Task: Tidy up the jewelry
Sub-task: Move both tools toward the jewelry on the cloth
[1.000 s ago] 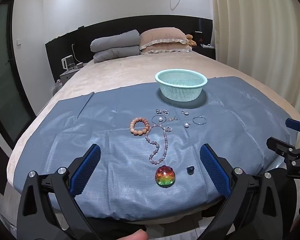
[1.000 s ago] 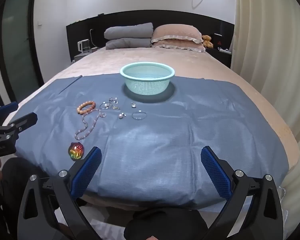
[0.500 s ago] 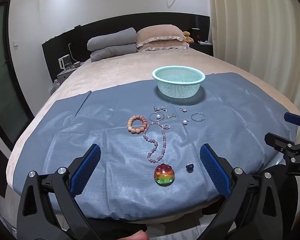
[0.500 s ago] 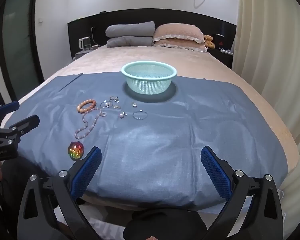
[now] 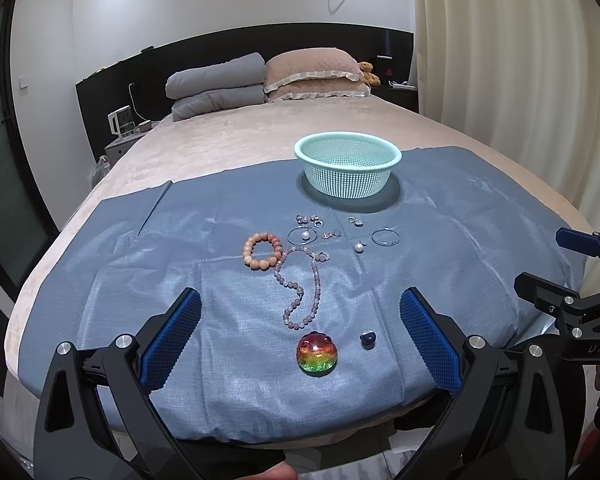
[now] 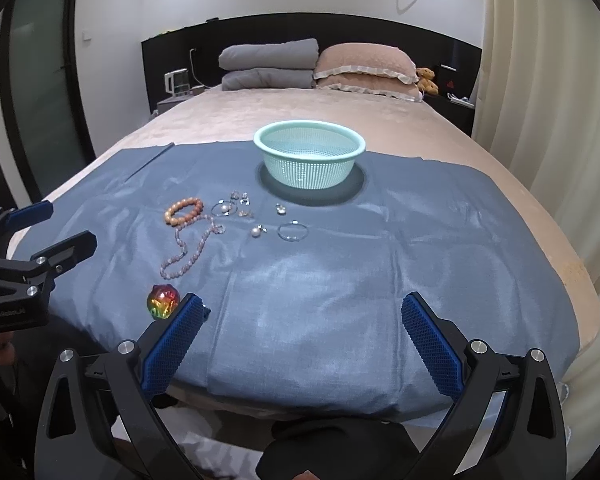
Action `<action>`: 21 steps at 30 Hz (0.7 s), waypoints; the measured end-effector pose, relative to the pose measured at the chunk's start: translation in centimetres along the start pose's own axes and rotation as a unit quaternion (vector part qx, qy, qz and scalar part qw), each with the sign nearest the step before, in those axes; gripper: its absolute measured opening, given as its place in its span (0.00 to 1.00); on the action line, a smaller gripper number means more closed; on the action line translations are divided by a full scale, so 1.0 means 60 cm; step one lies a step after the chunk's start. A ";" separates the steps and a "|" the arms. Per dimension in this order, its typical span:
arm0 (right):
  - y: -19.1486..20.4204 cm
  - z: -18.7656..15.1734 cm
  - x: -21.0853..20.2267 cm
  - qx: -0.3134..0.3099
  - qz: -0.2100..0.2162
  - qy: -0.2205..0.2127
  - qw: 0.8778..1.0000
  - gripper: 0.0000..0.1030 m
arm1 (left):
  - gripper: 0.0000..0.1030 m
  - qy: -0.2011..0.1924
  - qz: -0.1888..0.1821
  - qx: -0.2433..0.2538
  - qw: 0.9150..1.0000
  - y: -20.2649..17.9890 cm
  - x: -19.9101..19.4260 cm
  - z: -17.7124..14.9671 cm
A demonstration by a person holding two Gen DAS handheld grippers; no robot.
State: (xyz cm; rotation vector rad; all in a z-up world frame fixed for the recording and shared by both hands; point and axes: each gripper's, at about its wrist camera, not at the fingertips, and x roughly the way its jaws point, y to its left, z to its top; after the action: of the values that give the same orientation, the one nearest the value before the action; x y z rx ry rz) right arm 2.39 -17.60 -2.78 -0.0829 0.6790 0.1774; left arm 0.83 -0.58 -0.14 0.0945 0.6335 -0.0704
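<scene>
A mint mesh basket (image 5: 347,169) (image 6: 309,159) stands on a blue cloth (image 5: 460,240) (image 6: 380,248). In front of it lie an orange bead bracelet (image 5: 261,250) (image 6: 184,211), a pale purple bead necklace (image 5: 302,288) (image 6: 188,250), several small silver rings and pearl pieces (image 5: 328,230) (image 6: 256,214), a rainbow glass stone (image 5: 317,352) (image 6: 163,301) and a small dark blue piece (image 5: 367,338). My left gripper (image 5: 300,340) is open, just short of the stone. My right gripper (image 6: 300,340) is open over bare cloth, right of the jewelry.
The cloth covers the foot of a beige bed (image 6: 300,108) with pillows (image 6: 364,66) and folded grey bedding (image 6: 268,64) at a black headboard. Curtains (image 6: 540,100) hang on the right. A bedside table with a kettle (image 5: 121,122) stands at the left.
Both grippers have edged a little forward toward the cloth and stay open. The jewelry and basket have not moved.
</scene>
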 end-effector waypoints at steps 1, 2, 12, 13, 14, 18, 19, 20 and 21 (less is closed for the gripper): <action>0.000 0.001 -0.001 -0.001 -0.001 0.000 1.000 0.93 | 0.95 0.002 0.001 -0.001 1.000 0.001 0.001 0.001; 0.000 0.002 0.000 -0.001 -0.002 0.001 1.000 0.93 | 0.95 0.003 0.002 -0.002 1.000 0.001 0.003 0.001; 0.001 0.010 0.016 -0.009 -0.015 0.007 1.000 0.93 | 0.95 0.019 0.006 -0.002 1.000 0.011 0.020 0.010; 0.001 0.010 0.019 -0.009 -0.016 0.010 1.000 0.93 | 0.95 0.020 0.007 -0.002 1.000 0.013 0.021 0.011; 0.001 0.011 0.022 -0.010 -0.016 0.012 1.000 0.93 | 0.95 0.020 0.008 -0.001 1.000 0.013 0.022 0.012; 0.004 0.013 0.031 -0.015 -0.017 0.017 1.000 0.93 | 0.95 0.022 0.014 0.002 1.000 0.015 0.030 0.013; 0.005 0.014 0.032 -0.017 -0.017 0.018 1.000 0.93 | 0.95 0.023 0.013 0.002 1.000 0.016 0.034 0.012; 0.006 0.016 0.033 -0.018 -0.017 0.018 1.000 0.93 | 0.95 0.024 0.014 0.001 1.000 0.018 0.037 0.011; 0.007 0.017 0.034 -0.019 -0.017 0.017 1.000 0.93 | 0.95 0.025 0.015 -0.001 1.000 0.019 0.040 0.010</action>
State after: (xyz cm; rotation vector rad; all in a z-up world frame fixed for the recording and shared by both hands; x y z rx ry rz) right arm 4.48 -16.80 -3.29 -0.1345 0.7075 0.1575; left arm 3.24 0.41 -1.00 0.1045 0.6814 -0.0388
